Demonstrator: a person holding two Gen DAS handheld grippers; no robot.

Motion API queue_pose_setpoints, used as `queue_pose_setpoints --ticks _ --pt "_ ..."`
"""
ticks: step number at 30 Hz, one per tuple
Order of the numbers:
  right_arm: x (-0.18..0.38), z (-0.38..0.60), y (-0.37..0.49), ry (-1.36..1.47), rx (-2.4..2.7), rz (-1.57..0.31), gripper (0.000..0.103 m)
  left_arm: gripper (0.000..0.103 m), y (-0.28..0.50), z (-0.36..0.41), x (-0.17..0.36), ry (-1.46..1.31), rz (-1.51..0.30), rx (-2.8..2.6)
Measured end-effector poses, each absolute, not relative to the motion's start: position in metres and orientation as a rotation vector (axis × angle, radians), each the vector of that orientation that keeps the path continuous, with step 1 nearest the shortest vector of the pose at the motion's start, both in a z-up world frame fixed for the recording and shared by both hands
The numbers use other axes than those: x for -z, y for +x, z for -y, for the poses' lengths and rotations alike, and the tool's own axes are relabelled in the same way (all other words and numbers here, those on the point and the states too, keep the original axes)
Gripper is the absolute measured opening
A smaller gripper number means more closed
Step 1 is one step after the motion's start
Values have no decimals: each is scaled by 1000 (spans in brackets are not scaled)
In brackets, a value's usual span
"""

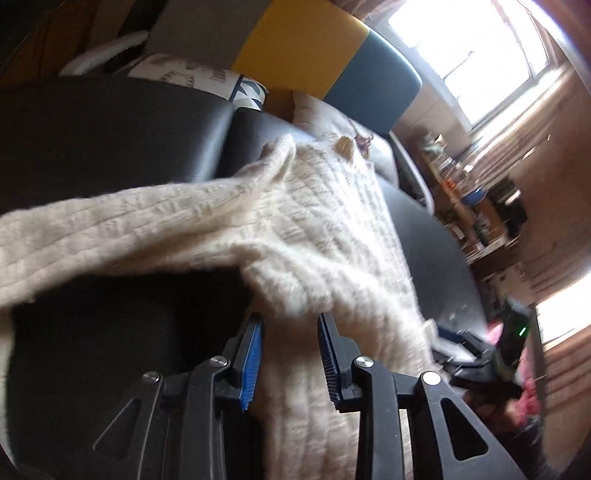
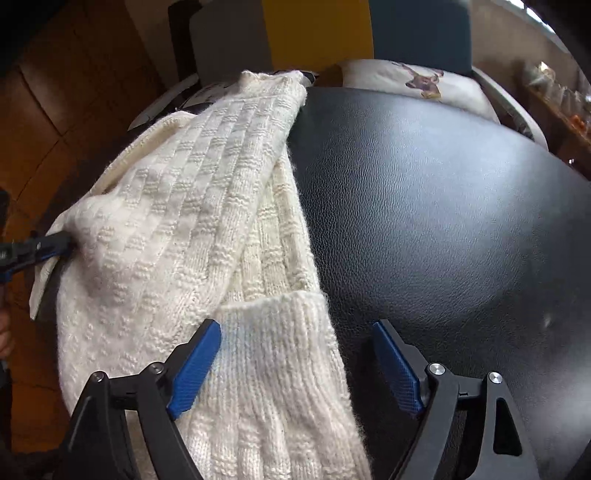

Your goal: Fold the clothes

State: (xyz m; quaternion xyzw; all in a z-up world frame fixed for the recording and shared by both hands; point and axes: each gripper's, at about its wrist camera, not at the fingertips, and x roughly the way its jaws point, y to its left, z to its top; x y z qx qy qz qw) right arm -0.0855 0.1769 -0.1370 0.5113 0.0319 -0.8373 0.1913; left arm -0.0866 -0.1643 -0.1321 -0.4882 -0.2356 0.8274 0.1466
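A cream knitted sweater (image 1: 314, 221) lies on a black leather seat (image 1: 110, 129), blurred in the left wrist view. One part of it arches up and off to the left. My left gripper (image 1: 290, 319) hangs over the knit. Fabric shows between its blue pads (image 1: 251, 365), whose inner faces stay uncovered. In the right wrist view the sweater (image 2: 184, 221) lies folded lengthwise along the left of the seat (image 2: 443, 221). The left gripper (image 2: 55, 242) touches its left fold there. My right gripper (image 2: 295, 325) stands wide open over the ribbed cuff (image 2: 280, 354), and its pads are clear of the cuff.
A cushion with a deer print (image 2: 417, 85) sits at the far end of the seat, in front of yellow and blue panels (image 2: 317, 29). A wooden floor (image 2: 55, 129) lies on the left. A bright window (image 1: 472, 55) and cluttered shelves (image 1: 461, 192) fill the right of the left wrist view.
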Motion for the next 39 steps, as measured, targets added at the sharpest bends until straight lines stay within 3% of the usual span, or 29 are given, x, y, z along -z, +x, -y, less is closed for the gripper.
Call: queue_pose_setpoints --ticks 3,6,7,8,9,14,18,22,28,29,30,33,35,39 --pt "138 -171 -83 1435 2344 -176 85 29 -96 164 138 -1414 686 -2372" --pt "140 -165 -83 1422 2334 -239 85 11 -94 158 132 -1322 692 -2372" --pt "139 -164 -81 1408 2333 -259 84 11 -92 158 126 -1280 702 -2377" --pt "138 -163 -78 1393 2331 -278 65 9 -91 163 118 -1242 727 -2379" --pt "136 -163 -76 1380 2329 -298 38 8 -90 167 110 -1204 752 -2380" --pt "121 -156 -61 1349 2328 -474 13 6 -79 202 81 -1098 815 -2467" --pt "112 -180 -48 1369 2401 -703 13 6 -78 224 90 -1188 784 -2559" --pt "129 -248 -40 1568 2469 -840 13 6 -77 236 113 -1318 762 -2616" --pt "120 -351 -25 1782 2698 -758 15 6 -77 239 130 -1375 767 -2601" --pt "113 -361 -25 1800 2745 -717 22 6 -75 238 130 -1378 762 -2595" --pt "102 -363 -24 1759 2793 -661 35 6 -76 236 130 -1385 747 -2583" --pt "69 -364 -23 1623 2919 -485 53 7 -79 226 129 -1403 669 -2587" --pt "52 -334 -32 1467 2857 -350 70 7 -79 224 128 -1408 651 -2585" --pt "57 -247 -59 1305 2616 -266 74 7 -75 226 122 -1401 673 -2579"
